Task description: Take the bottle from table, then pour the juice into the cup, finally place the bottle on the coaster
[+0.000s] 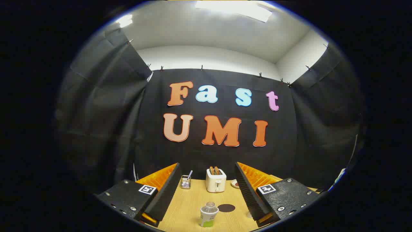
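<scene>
On the left, beyond the fingers, a small clear glass holder with a utensil (185,181) stood on the light wooden table (190,206), and a white toaster with two slices of bread (215,180) stood at the back. The gripper (208,188) was wide open and held nothing. The small clear plastic bottle with a green and white label (208,215) stood upright between the fingers, low and near the camera, so the coming move seemed to be straight forward and down; the dark round coaster (226,207) lay just to its right.
</scene>
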Tool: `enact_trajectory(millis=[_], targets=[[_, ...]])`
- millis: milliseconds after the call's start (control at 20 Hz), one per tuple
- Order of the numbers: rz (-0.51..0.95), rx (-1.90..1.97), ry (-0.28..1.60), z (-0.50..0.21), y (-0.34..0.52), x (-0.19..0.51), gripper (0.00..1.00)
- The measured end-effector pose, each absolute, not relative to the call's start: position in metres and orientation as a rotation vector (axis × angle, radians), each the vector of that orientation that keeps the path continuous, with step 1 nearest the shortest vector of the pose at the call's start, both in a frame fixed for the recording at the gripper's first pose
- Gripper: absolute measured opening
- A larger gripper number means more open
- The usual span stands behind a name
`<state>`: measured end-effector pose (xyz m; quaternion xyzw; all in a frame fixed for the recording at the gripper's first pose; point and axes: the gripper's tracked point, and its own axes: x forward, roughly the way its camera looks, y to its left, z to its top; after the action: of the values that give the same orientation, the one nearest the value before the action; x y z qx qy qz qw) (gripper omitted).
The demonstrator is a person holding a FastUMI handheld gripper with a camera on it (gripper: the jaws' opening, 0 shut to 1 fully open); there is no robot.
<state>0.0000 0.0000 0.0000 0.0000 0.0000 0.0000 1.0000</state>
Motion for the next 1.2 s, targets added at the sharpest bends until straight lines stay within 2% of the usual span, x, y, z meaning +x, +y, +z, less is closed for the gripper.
enact_trajectory(millis=[700, 1200], targets=[[-0.090, -0.006, -0.024, -0.004, -0.034, 0.001, 0.98], [-0.082, -0.011, 0.011, -0.020, -0.027, 0.003, 0.98]])
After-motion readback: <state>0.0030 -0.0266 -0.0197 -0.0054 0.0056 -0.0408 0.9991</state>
